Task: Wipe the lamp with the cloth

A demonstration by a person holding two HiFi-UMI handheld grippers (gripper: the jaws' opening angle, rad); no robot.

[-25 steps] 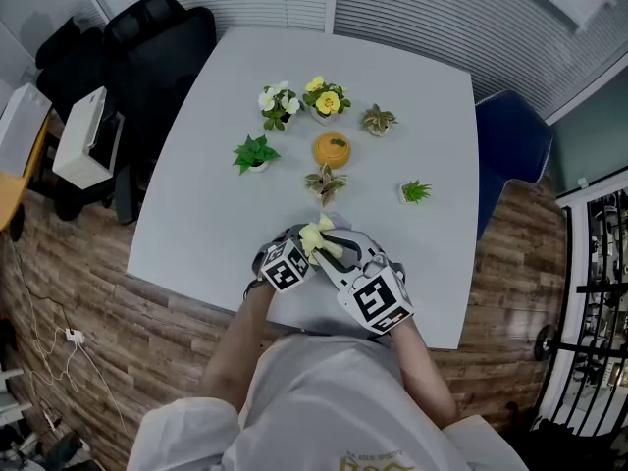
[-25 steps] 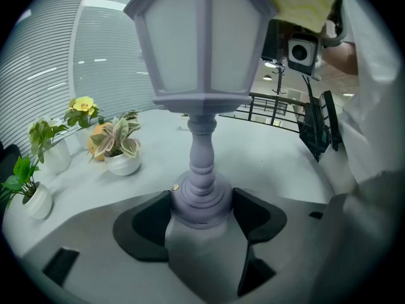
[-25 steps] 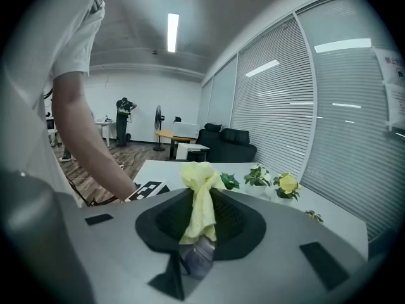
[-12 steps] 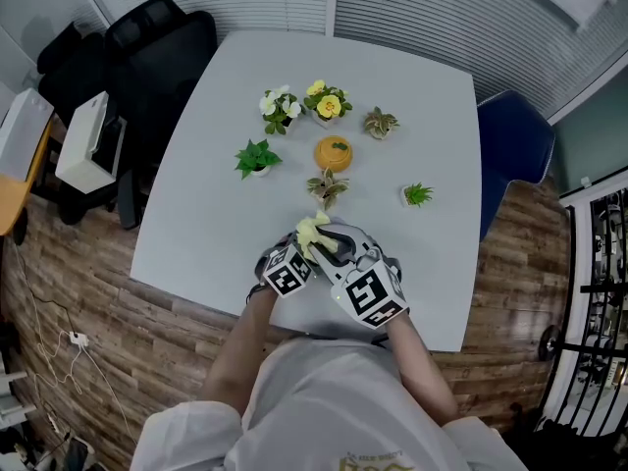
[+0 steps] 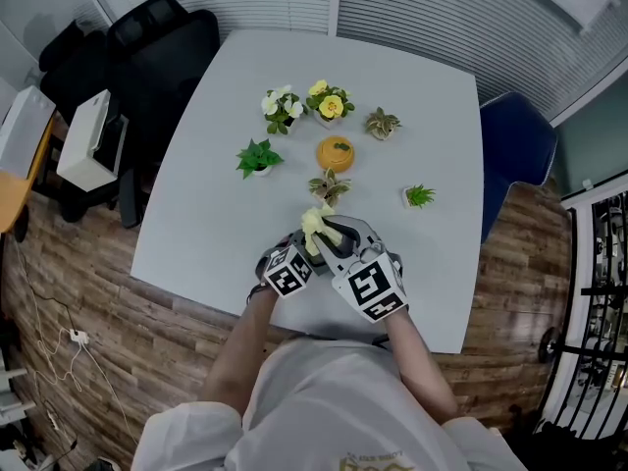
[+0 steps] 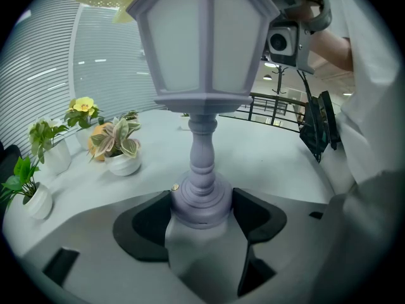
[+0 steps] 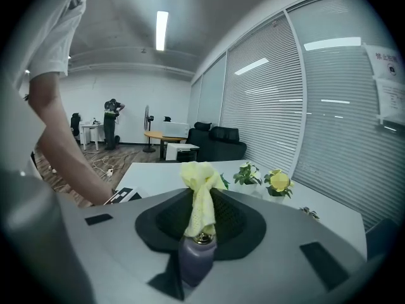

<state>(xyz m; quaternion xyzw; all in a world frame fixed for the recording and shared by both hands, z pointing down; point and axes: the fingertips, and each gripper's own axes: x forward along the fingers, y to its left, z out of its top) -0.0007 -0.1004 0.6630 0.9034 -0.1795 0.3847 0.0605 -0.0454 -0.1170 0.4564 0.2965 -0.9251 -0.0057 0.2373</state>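
Left gripper (image 6: 201,215): fingers (image 6: 144,223) clenched on the round foot of the lamp (image 6: 204,62), one dark pad on each side. The lamp is lavender and lantern-shaped, standing upright on the desk (image 5: 412,106). Right gripper (image 7: 201,220): fingers (image 7: 240,223) grasping a yellow cloth (image 7: 201,195). The cloth is bunched beyond the pads, and its lower end meets the lamp's purple top cap just in front of them. Seen from the head, the two grippers lie close side by side near the desk's near edge, with the cloth showing just ahead of them. Ahead of the fingers, nearest first: variegated plant in a white pot (image 6: 119,149), orange pot (image 5: 334,152), then yellow-flowered pot (image 5: 332,103) and white-flowered pot (image 5: 280,106) well apart. Ahead to the left is a leafy green plant (image 5: 257,155), and ahead to the right a small green tuft (image 5: 419,195). Bare desk lies to the left and right of the fingers.
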